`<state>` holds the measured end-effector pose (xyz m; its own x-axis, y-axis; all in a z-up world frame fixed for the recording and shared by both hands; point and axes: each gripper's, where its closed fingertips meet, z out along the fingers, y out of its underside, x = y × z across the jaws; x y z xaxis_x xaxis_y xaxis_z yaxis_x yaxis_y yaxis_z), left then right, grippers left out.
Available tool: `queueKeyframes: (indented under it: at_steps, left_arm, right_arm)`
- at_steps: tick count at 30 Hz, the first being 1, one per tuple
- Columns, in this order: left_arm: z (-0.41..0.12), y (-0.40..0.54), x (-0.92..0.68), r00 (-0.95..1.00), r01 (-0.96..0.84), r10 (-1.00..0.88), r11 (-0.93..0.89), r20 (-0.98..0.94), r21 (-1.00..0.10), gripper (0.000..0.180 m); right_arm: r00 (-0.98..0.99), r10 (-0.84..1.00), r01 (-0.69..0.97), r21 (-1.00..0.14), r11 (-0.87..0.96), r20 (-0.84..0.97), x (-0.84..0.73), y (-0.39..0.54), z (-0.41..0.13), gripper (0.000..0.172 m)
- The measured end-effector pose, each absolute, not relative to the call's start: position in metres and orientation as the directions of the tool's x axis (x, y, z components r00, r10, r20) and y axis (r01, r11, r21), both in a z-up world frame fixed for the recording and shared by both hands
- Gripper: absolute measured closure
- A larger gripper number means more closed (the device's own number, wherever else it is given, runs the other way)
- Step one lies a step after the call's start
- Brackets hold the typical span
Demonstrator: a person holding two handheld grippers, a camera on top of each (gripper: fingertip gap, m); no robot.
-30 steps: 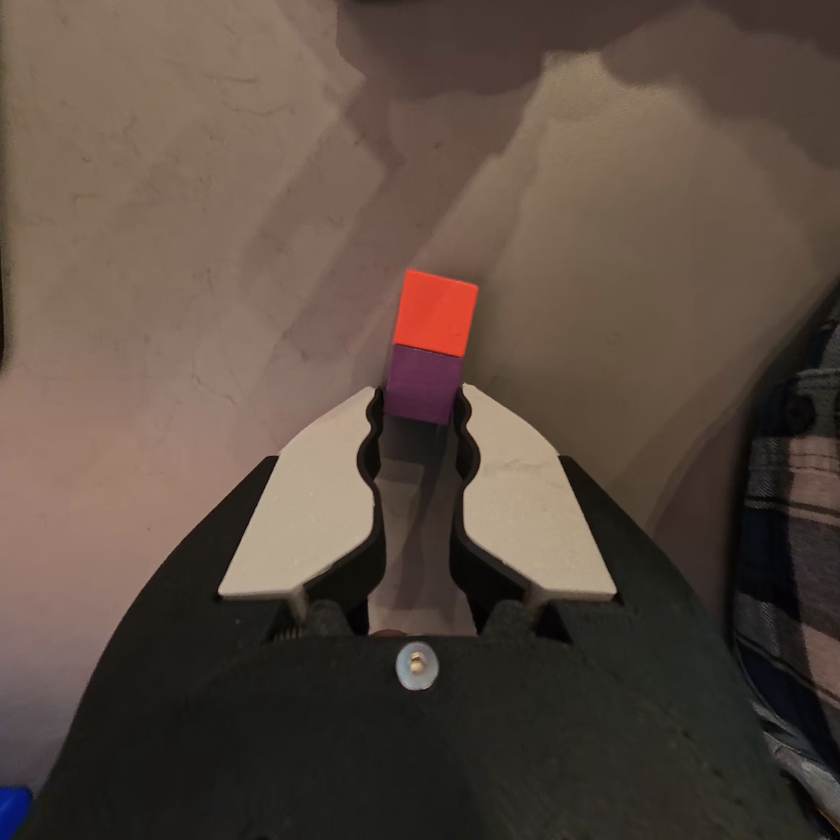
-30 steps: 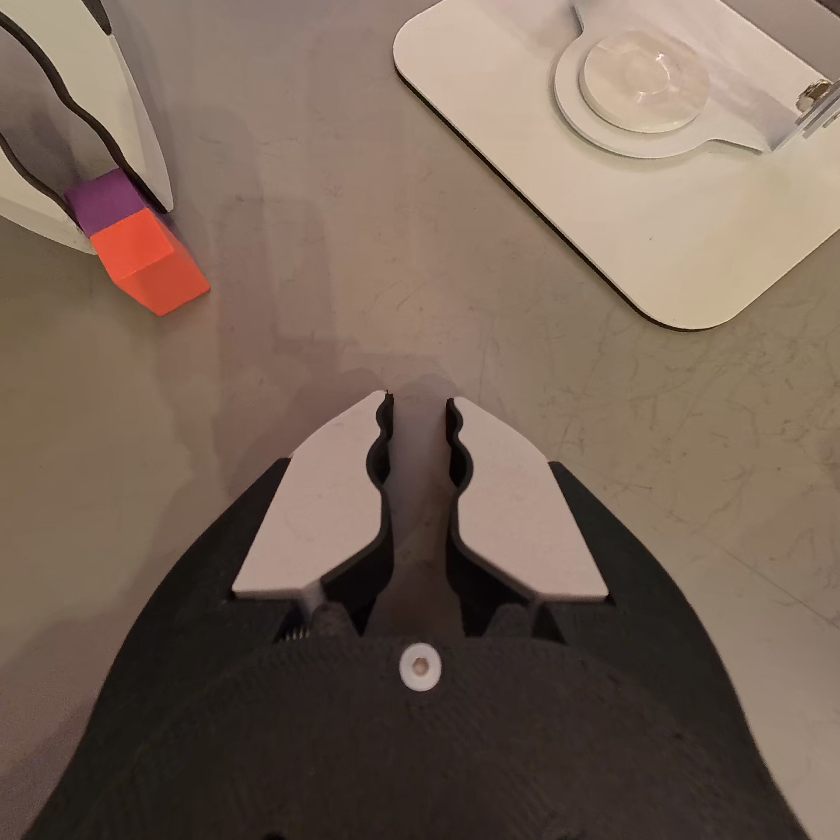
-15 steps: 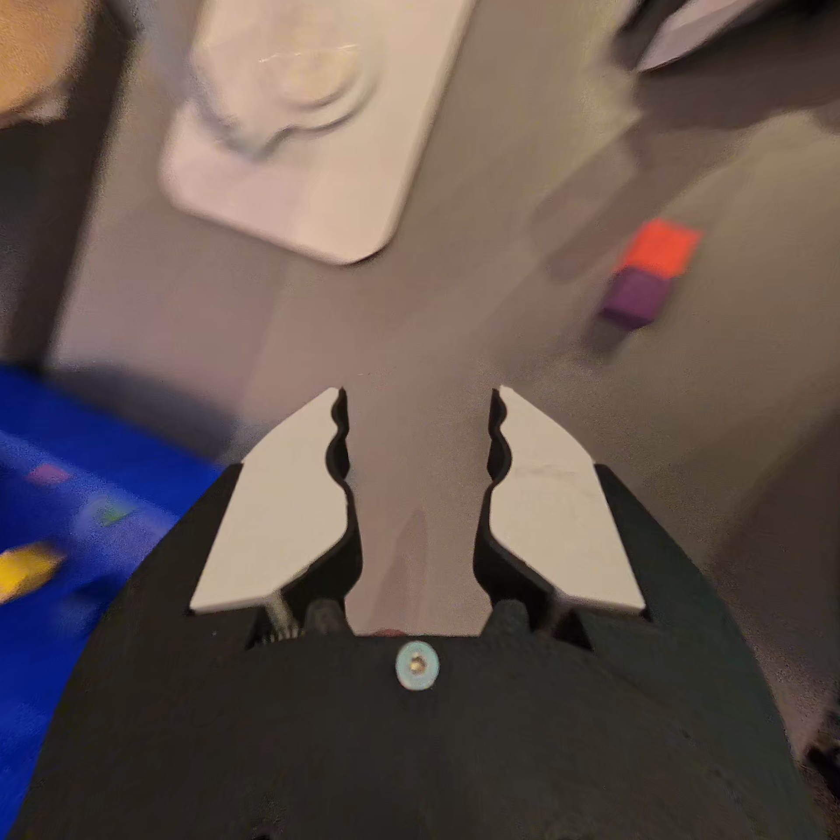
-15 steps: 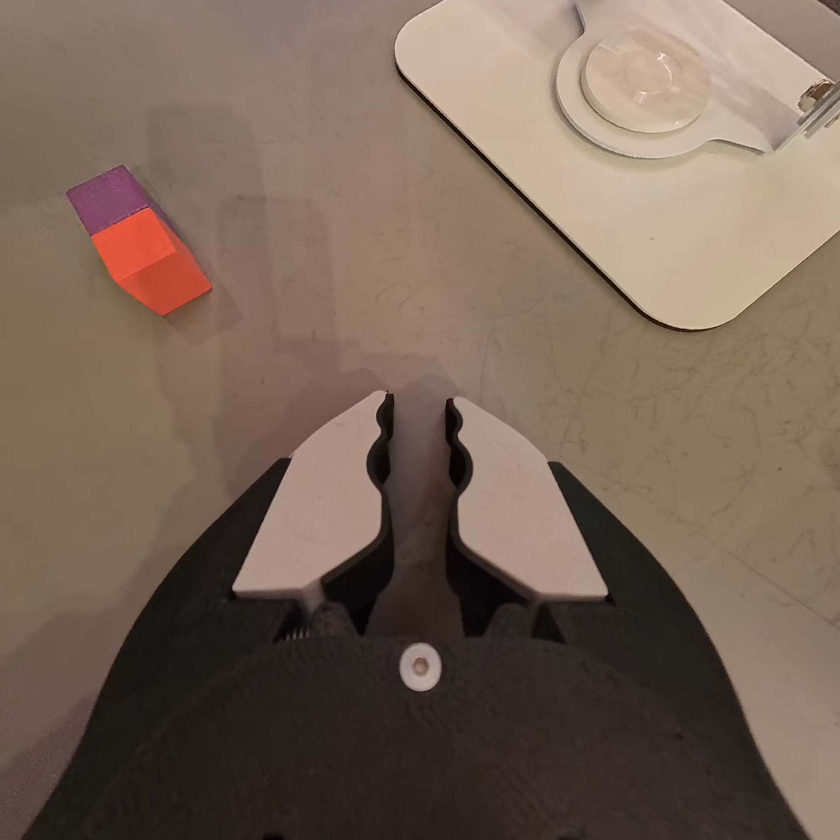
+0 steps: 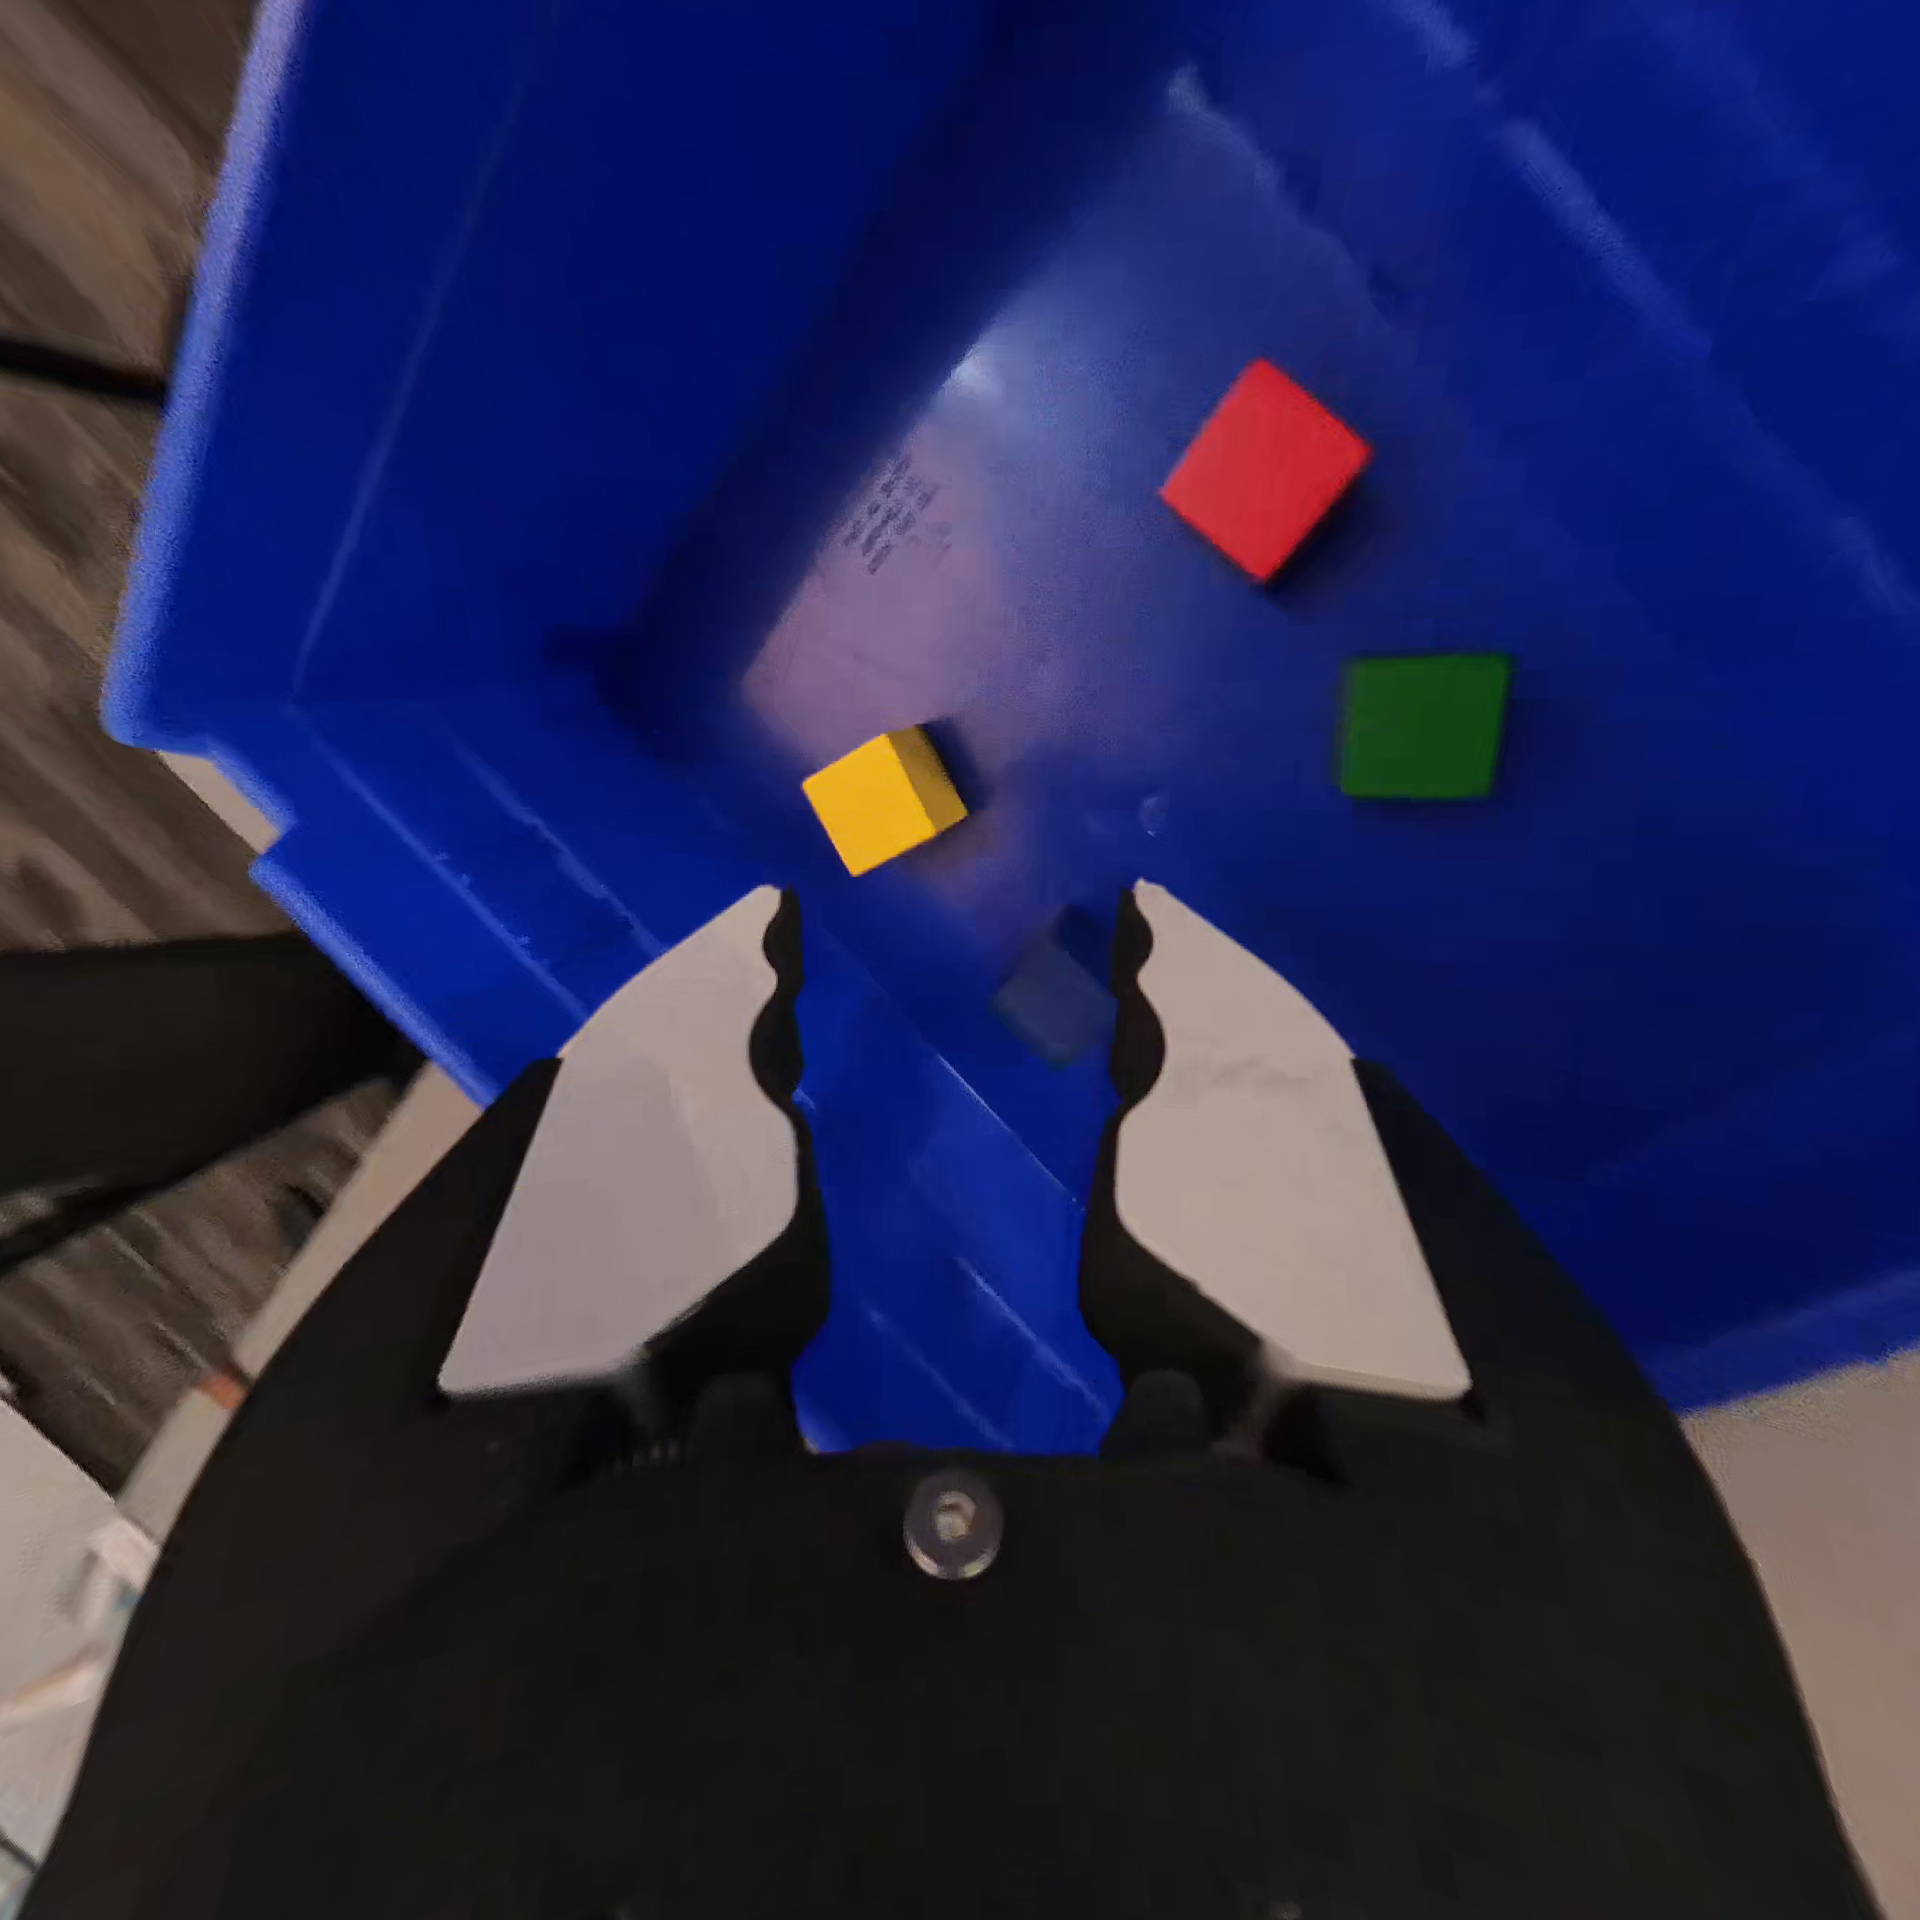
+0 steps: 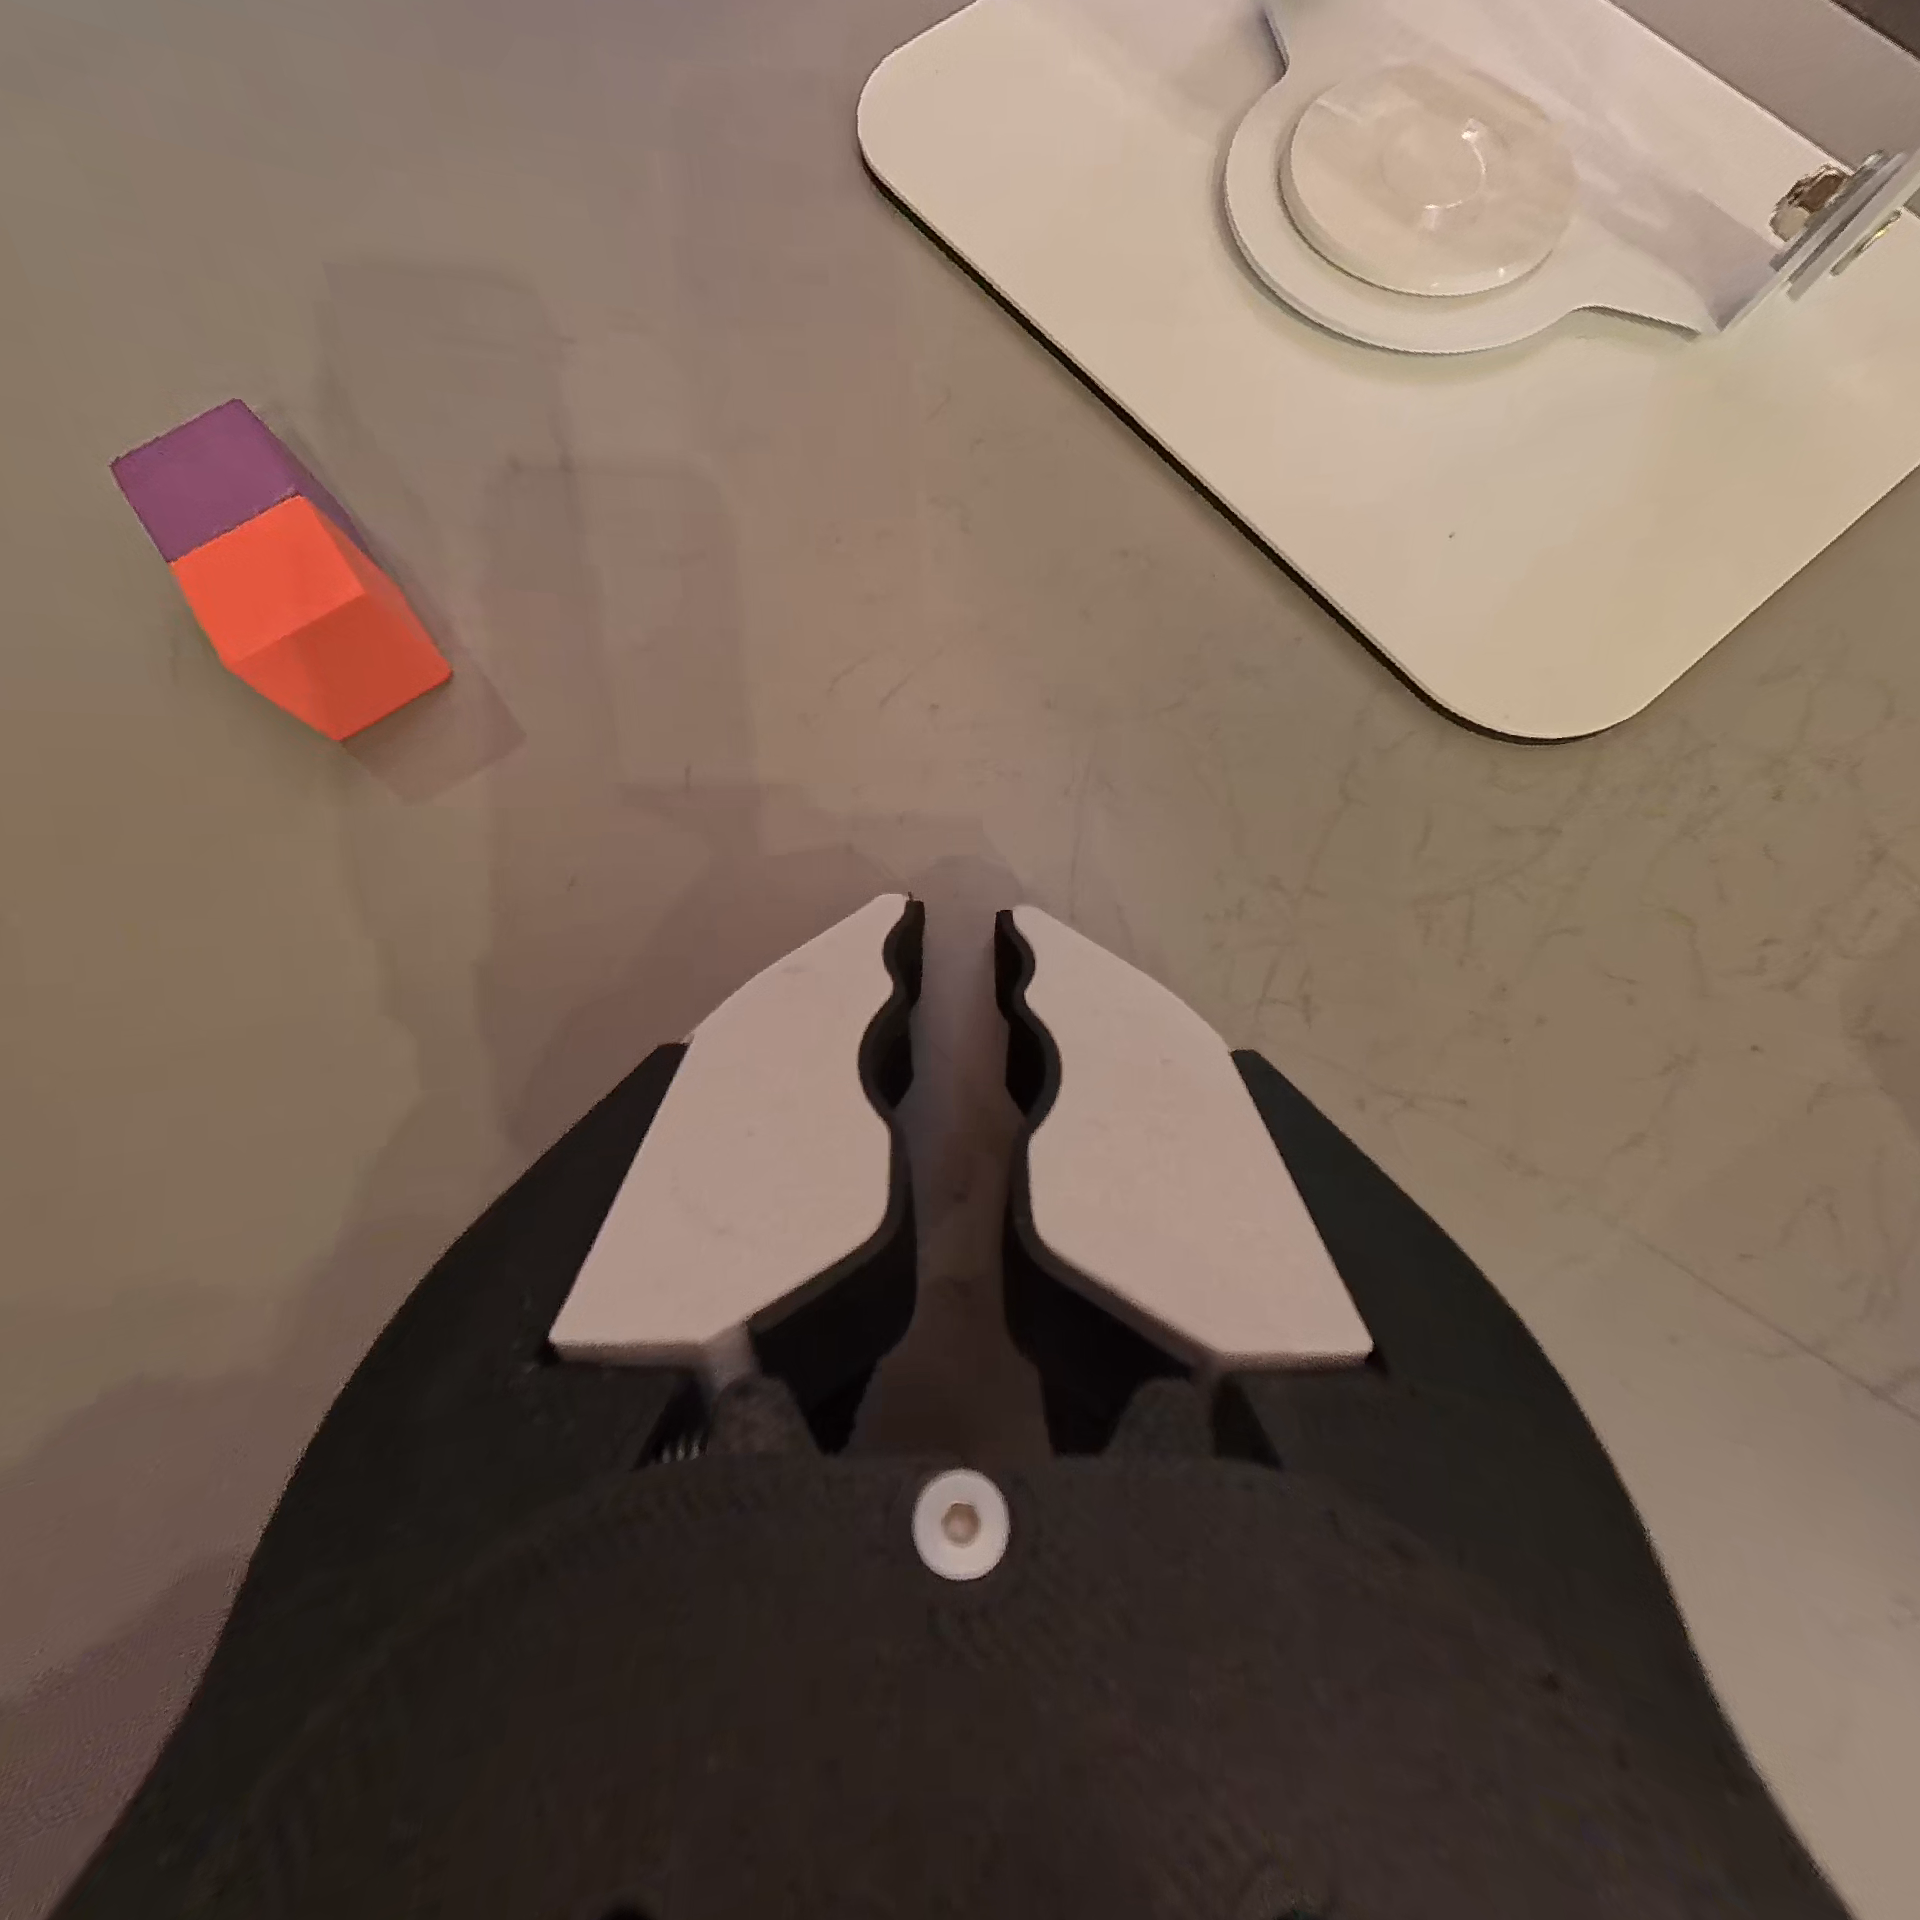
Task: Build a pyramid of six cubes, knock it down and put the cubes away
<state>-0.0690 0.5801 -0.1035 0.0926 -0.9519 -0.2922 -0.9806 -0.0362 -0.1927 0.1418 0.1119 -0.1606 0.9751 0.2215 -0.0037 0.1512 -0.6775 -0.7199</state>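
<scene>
In the left wrist view my left gripper (image 5: 956, 891) is open and empty above a blue bin (image 5: 468, 416). On the bin floor lie a yellow cube (image 5: 883, 800), a red cube (image 5: 1262, 468), a green cube (image 5: 1421, 725) and a blurred blue cube (image 5: 1051, 1006). The blue cube shows just inside my right fingertip, but the pads do not press on it. In the right wrist view a purple cube (image 6: 203, 478) and an orange cube (image 6: 301, 613) sit touching on the grey table (image 6: 727, 416), far left of my right gripper (image 6: 956, 909). Its jaws stand a narrow gap apart with nothing between them.
A white board (image 6: 1455, 499) bearing a round clear disc (image 6: 1423, 197) lies at the table's far right. The bin's near wall (image 5: 623, 987) runs under my left finger. Striped floor (image 5: 73, 623) and a dark shape (image 5: 156, 1039) show left of the bin. Some 50 cm of space lies between my two pairs of fingers.
My left gripper let go of the purple cube beside the orange one, opened wide and swung left to above the blue bin. My right gripper stayed put; its jaws narrowed a little.
</scene>
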Motion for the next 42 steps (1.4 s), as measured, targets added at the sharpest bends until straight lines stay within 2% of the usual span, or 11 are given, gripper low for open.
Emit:
queueKeyframes:
  at_steps: [9,17,23,26,30,33,37,39,42]
  left_arm:
    - [-0.159,0.610,-0.074,0.159,-0.987,-0.950,-0.161,-0.270,-0.013,0.124]
    - [-0.163,0.611,-0.064,0.258,-0.965,-0.946,-0.260,-0.198,-0.012,0.150]
    - [-0.161,0.604,-0.064,0.229,-0.973,-0.954,-0.226,-0.194,-0.039,0.151]
    - [-0.141,0.589,-0.064,0.225,-0.972,-0.953,-0.207,-0.201,-0.109,0.151]
    - [-0.089,0.539,-0.060,0.168,-0.961,-0.964,-0.114,-0.204,-0.252,0.152]
    - [-0.051,0.473,-0.052,0.056,-0.926,-0.984,0.012,-0.167,-0.377,0.152]
    - [-0.038,0.378,-0.051,-0.112,-0.900,-0.982,0.166,-0.155,-0.402,0.152]
    - [-0.050,0.322,-0.048,-0.200,-0.887,-0.976,0.218,-0.088,-0.407,0.152]
    - [-0.085,0.257,-0.049,-0.344,-0.876,-0.937,0.345,-0.066,-0.337,0.152]
  right_arm:
    - [0.978,0.210,0.143,-0.721,-0.679,-0.004,0.143,0.112,-0.160,0.161]
    - [0.979,0.204,0.138,-0.720,-0.680,-0.005,0.144,0.111,-0.160,0.163]
    - [0.978,0.207,0.141,-0.720,-0.679,-0.004,0.143,0.111,-0.160,0.162]
    - [0.978,0.209,0.142,-0.720,-0.679,-0.004,0.143,0.111,-0.160,0.162]
    - [0.978,0.211,0.144,-0.720,-0.679,-0.004,0.143,0.111,-0.160,0.162]
    - [0.977,0.211,0.144,-0.720,-0.679,-0.003,0.143,0.111,-0.160,0.162]
    - [0.977,0.213,0.146,-0.720,-0.678,-0.003,0.143,0.111,-0.160,0.161]
    - [0.977,0.214,0.146,-0.720,-0.678,-0.003,0.143,0.111,-0.160,0.161]
    - [0.976,0.217,0.149,-0.720,-0.678,-0.002,0.143,0.111,-0.160,0.160]
